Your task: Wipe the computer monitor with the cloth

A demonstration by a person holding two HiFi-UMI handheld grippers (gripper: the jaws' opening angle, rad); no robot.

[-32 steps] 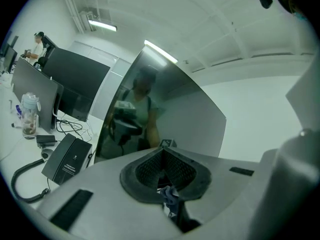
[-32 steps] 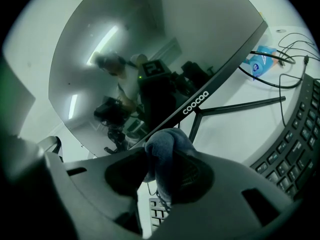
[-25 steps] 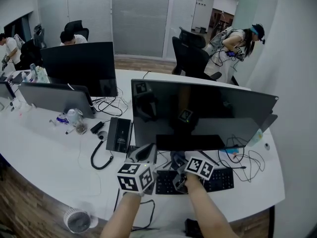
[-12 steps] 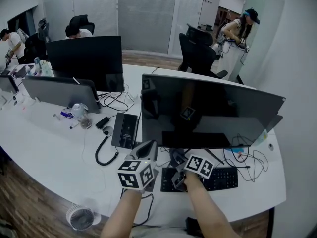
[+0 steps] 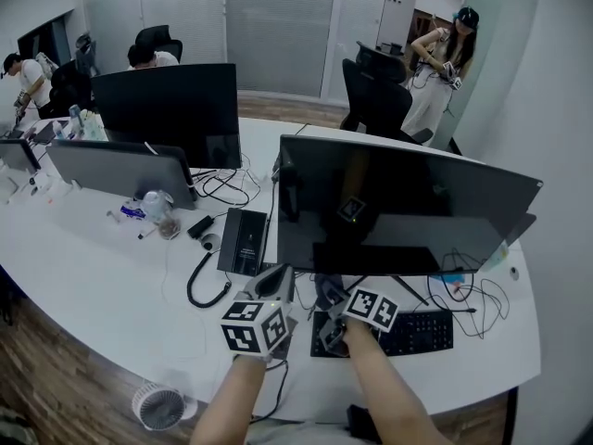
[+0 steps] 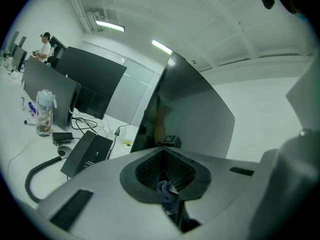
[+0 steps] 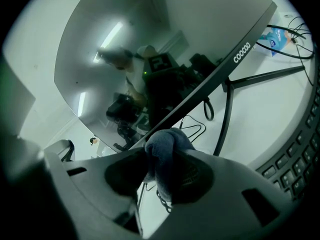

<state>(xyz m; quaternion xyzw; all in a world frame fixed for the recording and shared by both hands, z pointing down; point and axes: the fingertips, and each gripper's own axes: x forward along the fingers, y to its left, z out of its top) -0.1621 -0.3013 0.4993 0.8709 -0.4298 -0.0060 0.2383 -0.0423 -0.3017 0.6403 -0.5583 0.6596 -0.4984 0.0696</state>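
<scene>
The wide black monitor (image 5: 408,211) stands in front of me, screen dark, and also shows in the left gripper view (image 6: 200,114) and the right gripper view (image 7: 150,49). My right gripper (image 7: 165,171) is shut on a bunched blue-grey cloth (image 7: 164,151), held just below the monitor's lower edge. My left gripper (image 6: 167,186) is shut too, with a small blue bit of the cloth (image 6: 166,190) pinched between its jaws. In the head view both grippers (image 5: 273,286) (image 5: 332,299) sit side by side near the monitor stand, above the keyboard (image 5: 422,332).
A black box (image 5: 244,241) and a coiled cable (image 5: 206,290) lie left of the monitor. Behind it are another monitor (image 5: 171,109), a grey screen back (image 5: 116,170) and a bottle (image 5: 159,211). Cables (image 5: 468,290) trail at the right. A fan (image 5: 159,406) stands on the floor.
The head view has swung, so the desk and monitor sit further right in the picture. Both grippers stay shut in the same spot below the monitor.
</scene>
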